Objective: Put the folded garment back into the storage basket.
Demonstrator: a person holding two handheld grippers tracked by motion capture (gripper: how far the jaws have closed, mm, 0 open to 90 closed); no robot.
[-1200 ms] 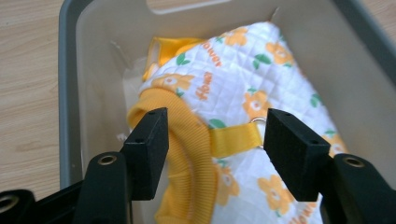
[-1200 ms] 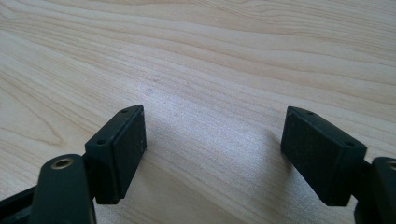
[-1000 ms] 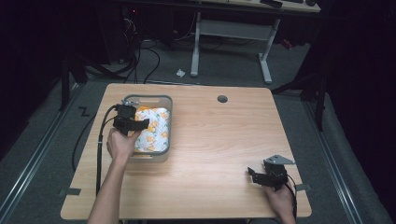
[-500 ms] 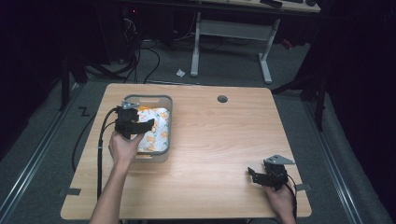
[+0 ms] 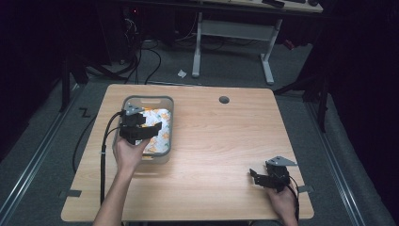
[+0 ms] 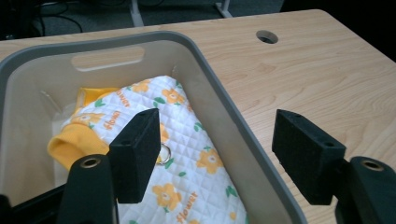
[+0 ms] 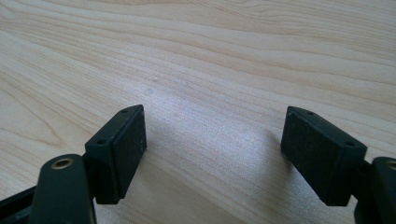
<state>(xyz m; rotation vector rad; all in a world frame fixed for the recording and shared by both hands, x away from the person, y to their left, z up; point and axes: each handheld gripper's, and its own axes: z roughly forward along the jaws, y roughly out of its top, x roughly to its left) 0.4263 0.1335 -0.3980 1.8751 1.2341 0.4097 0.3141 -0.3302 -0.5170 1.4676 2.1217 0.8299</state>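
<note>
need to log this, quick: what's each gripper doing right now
Left gripper: open, holding nothing, over the grey bin's rim.
Right gripper: open, empty, above bare table.

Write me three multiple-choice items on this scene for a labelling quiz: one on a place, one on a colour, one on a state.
1. Where does the grey bin stand on the table?
A. on the person's left side
B. at the centre
C. at the near right corner

2. What colour are the flowers printed on the quilted garment in the bin?
A. blue
B. orange
C. purple

3. How are the fingers of the right gripper?
A. shut on a cloth
B. shut on nothing
C. spread apart over bare wood

Answers: 1 A, since the high view shows the bin beside the left gripper. 2 B, since the left gripper view shows orange blooms with green leaves on white cloth. 3 C, since the right gripper view shows a wide gap with woodgrain between them.
</note>
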